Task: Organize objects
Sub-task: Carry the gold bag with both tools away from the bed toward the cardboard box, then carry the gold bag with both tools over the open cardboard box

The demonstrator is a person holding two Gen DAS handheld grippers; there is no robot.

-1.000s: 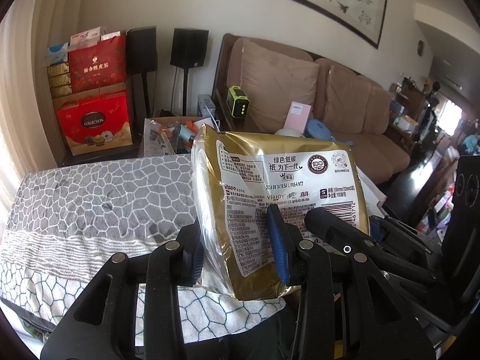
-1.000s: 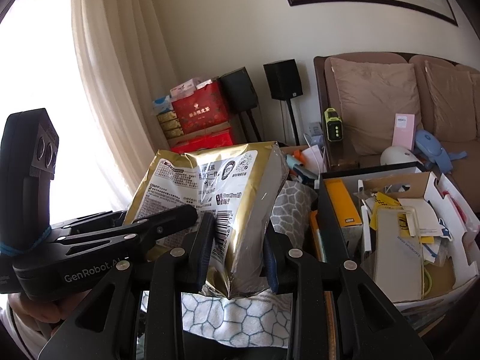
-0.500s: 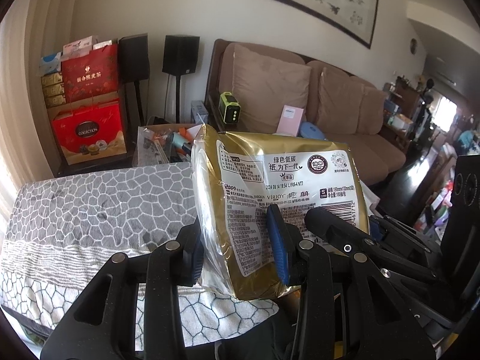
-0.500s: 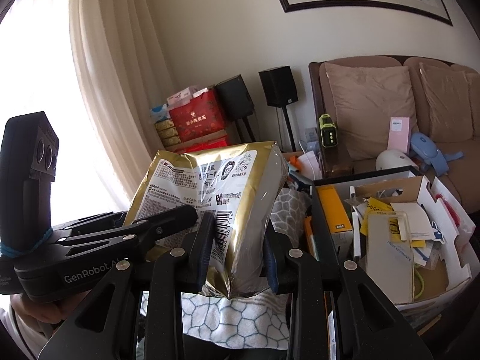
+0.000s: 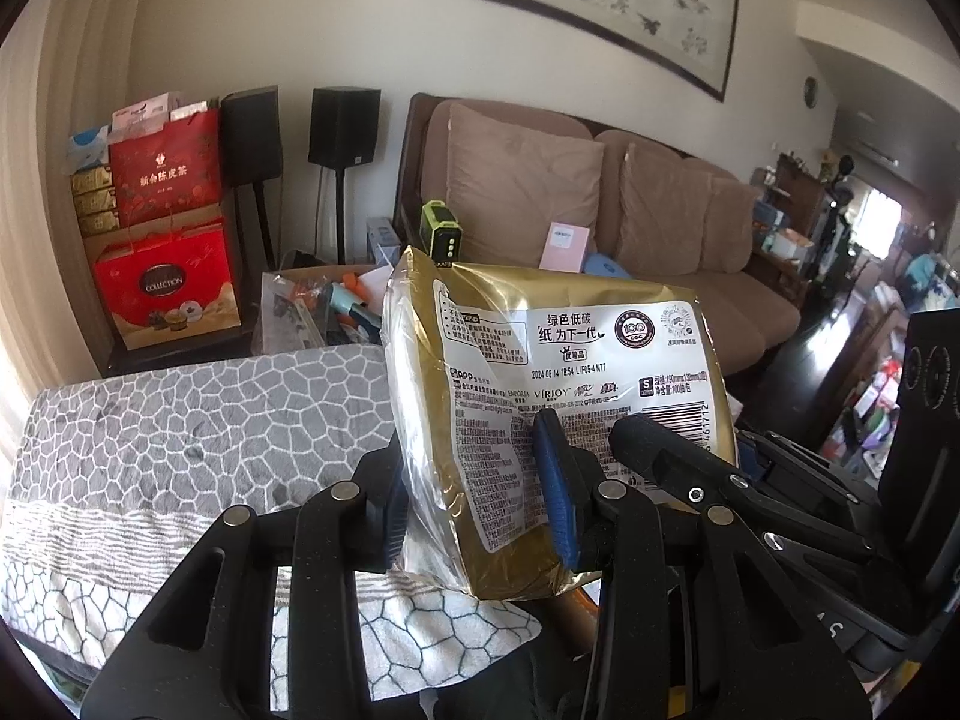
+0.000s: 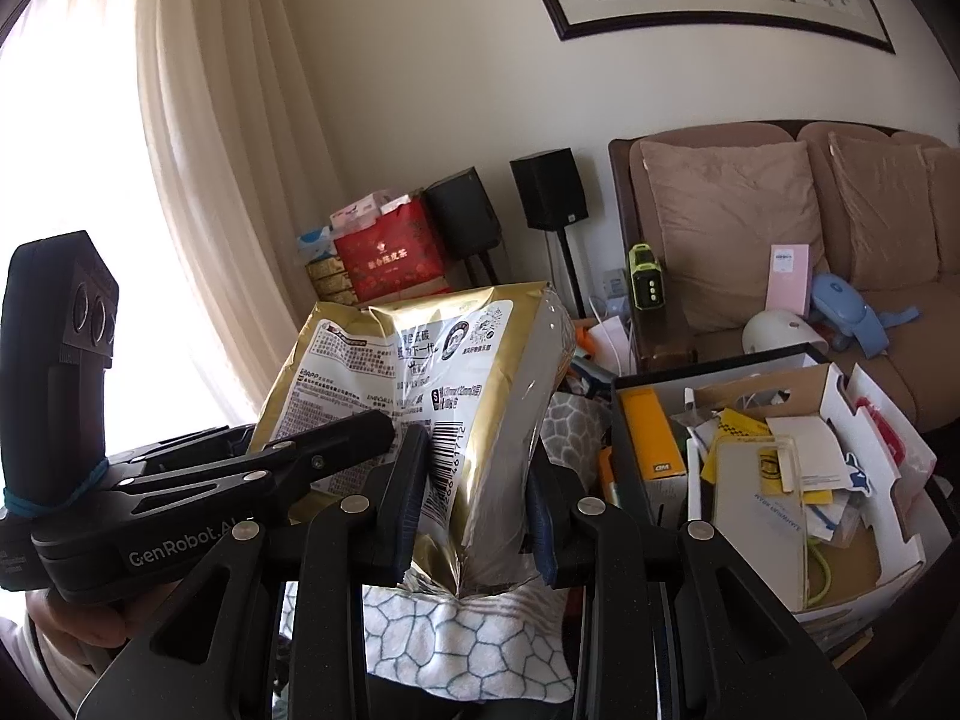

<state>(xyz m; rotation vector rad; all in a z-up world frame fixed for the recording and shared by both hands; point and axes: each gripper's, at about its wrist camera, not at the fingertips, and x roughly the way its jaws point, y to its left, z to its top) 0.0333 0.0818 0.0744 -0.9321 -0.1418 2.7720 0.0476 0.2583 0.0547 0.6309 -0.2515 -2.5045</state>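
Both tools are clamped on the same gold tissue pack [image 5: 558, 408]: the left gripper [image 5: 480, 516] pinches its near lower corner between the blue pads, and the right gripper [image 6: 474, 510] bites the pack's other end [image 6: 432, 396], its narrow silver side facing that camera. The pack hangs between them, clear of the cobble-patterned blanket [image 5: 180, 420] just below and ahead of the left tool. In the right wrist view the left tool's black body crosses in from the left, its finger lying against the pack's printed face.

Compared with a second ago the grip looks unchanged, the pack sitting at the same spot between the pads, while the background has slid down a little in both views: the pair seems to be carrying the pack slightly upward and along together. That reads as transport, not placement, so the sorting of this item is under way but unfinished.

Just to the right of the right tool stands an open cardboard box [image 6: 840, 384] crammed with papers and a yellow packet [image 6: 651, 438]; whether it is the destination I cannot tell. Farther ahead lie a second carton of clutter [image 5: 324, 306], red gift boxes [image 5: 168, 294], two black speakers [image 5: 342, 126] and the brown sofa [image 5: 660, 222] against the wall
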